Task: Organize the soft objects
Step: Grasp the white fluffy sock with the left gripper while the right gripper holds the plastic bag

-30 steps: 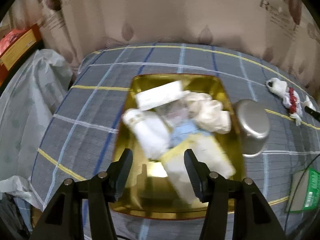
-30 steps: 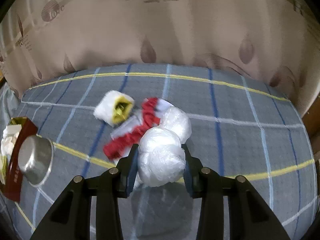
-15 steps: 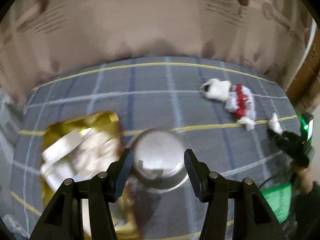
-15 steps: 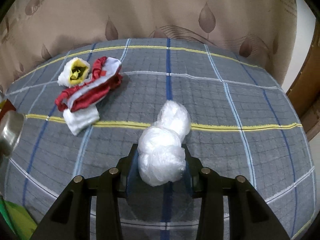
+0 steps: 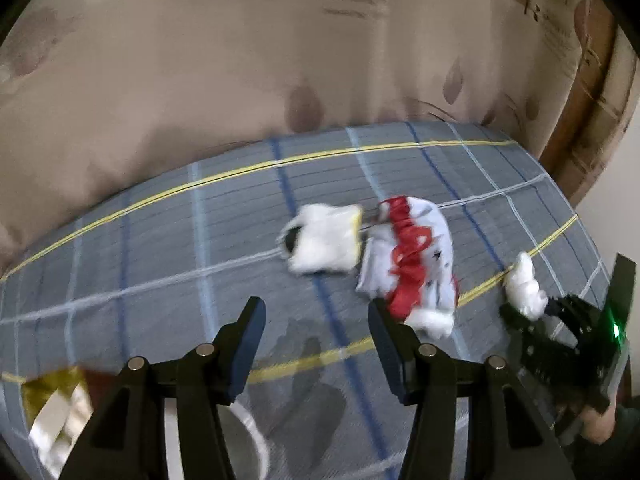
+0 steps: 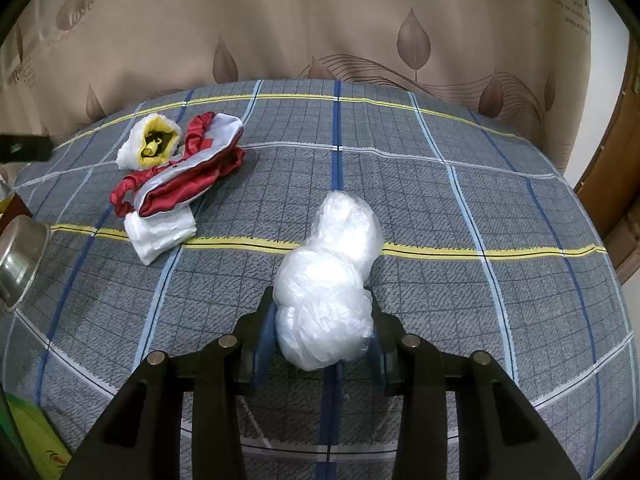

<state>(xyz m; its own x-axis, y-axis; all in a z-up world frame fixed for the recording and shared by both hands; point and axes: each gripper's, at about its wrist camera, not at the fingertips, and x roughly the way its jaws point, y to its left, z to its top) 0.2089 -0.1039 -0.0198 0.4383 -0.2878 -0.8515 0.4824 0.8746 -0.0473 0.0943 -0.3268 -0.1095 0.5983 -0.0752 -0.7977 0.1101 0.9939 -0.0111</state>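
Observation:
My right gripper (image 6: 323, 322) is shut on a crumpled white plastic bag (image 6: 328, 284) and holds it low over the plaid bedsheet (image 6: 460, 208). The bag also shows in the left wrist view (image 5: 524, 288), in the right gripper (image 5: 532, 312). A red and white cloth (image 6: 180, 184) (image 5: 412, 268) lies on the sheet, with a white and yellow fluffy piece (image 6: 150, 146) (image 5: 324, 240) beside it. My left gripper (image 5: 316, 336) is open and empty, above the sheet, just short of the cloth.
A gold tray (image 5: 48, 408) with white soft items sits at the lower left of the left wrist view. A steel bowl (image 6: 18, 256) stands at the left edge. A green packet (image 6: 32, 436) lies at the lower left. A curtain (image 6: 320, 20) hangs behind the bed.
My left gripper swung right, from over the gold tray to the red and white cloth. My right gripper carried the plastic bag away from the cloth, to the right.

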